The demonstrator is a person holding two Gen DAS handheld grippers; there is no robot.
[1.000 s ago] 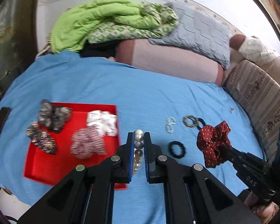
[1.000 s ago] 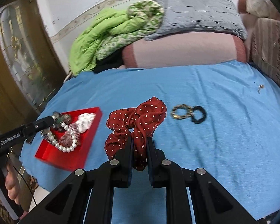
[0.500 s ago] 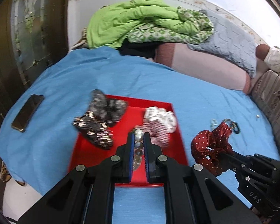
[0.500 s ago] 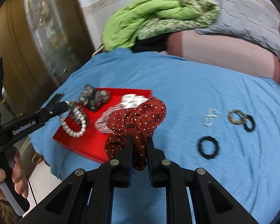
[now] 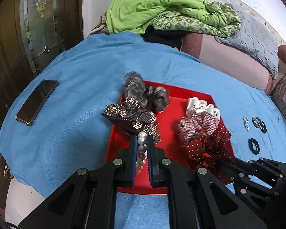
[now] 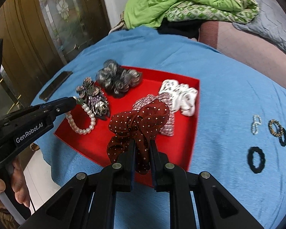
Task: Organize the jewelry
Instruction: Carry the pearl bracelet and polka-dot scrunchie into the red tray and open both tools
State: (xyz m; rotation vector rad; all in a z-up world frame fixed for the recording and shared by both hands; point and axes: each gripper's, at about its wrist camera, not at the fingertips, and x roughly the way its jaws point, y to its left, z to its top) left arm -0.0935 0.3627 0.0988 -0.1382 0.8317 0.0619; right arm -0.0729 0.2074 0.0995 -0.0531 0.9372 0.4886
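Pearl beads on a stretchy loop make up the bracelet (image 6: pixel 80 123) that the left hand-held gripper (image 5: pixel 142 143) pinches at one spot, its jaws closed narrow on a few beads while the rest of the loop dangles over the near left part of the red tray (image 6: pixel 195 126). It looks light but smooth and round-beaded, so it could slip or roll; a grip across the string between beads seems safest. The right hand-held gripper (image 6: pixel 142 147) is clamped on a fold of the dark red polka-dot scrunchie (image 6: pixel 139 122), soft, floppy fabric that bunches and hangs, held above the tray's near side. Inside the tray lie a grey scrunchie (image 6: pixel 117 79) at the far left, a glittery dark one (image 6: pixel 94 97) partly over the left wall, a white dotted one (image 6: pixel 181 97) at the far right and a red-striped one (image 6: pixel 152 103) just beside it. On the blue bed cover (image 6: pixel 219 72), toward the bed's right edge, a black hair tie (image 6: pixel 255 159), a clear bead piece (image 6: pixel 255 126) and two linked rings (image 6: pixel 277 131) wait outside the tray.
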